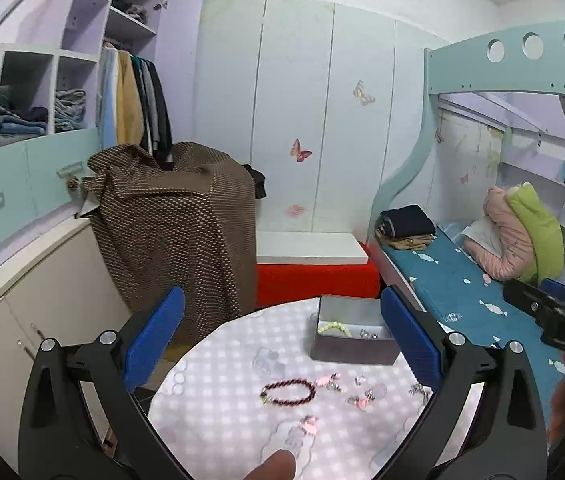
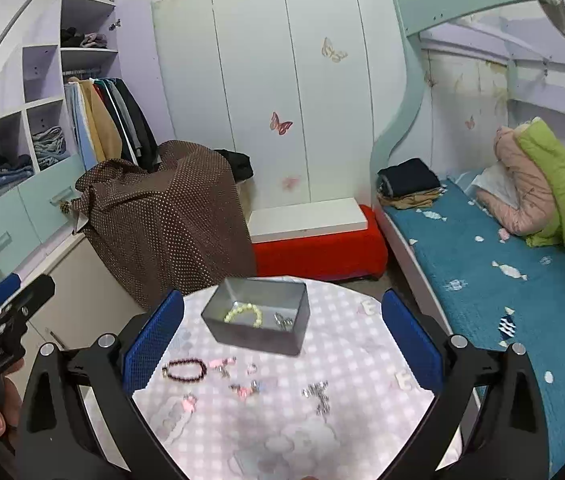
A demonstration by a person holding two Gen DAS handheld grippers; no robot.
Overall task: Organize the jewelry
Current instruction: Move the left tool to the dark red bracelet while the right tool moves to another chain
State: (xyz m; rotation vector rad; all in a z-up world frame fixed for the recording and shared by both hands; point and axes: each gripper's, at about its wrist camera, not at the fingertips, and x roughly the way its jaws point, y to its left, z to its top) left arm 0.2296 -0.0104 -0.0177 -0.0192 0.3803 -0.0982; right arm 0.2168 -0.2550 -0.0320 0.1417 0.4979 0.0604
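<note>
A small bedroom holds white wardrobe doors [image 1: 294, 112] with butterfly stickers, a bunk bed [image 2: 482, 264] with a teal cover along the right side, and open shelves with hanging clothes on the left. In front stands a round bench [image 2: 362, 340] covered with a pale checked cloth.

Near the far edge of the bench sits an open grey metal box [image 2: 258, 336]. Inside it lie a pale green bead bracelet [image 2: 244, 314] and a small silver piece [image 2: 283, 320] just beside it.

Loose jewelry lies on the cloth nearer the camera. A dark red bead bracelet [image 1: 288, 393] lies toward the left side of the bench. Small pink pieces [image 1: 327, 380] lie near it toward the middle, and one pink piece [image 1: 309, 423] sits closer to the near edge. A silver chain [image 2: 319, 395] lies toward the right side of the bench.

The left tool [image 1: 282, 344] hangs above the near part of the bench, its blue pads spread wide and holding nothing. The right tool [image 2: 282, 344] hangs likewise over the bench, its blue pads wide apart and empty. In the left wrist view, the right tool appears at the right edge above the bed; in the right wrist view, the left tool appears at the left edge, with a hand below it.
</note>
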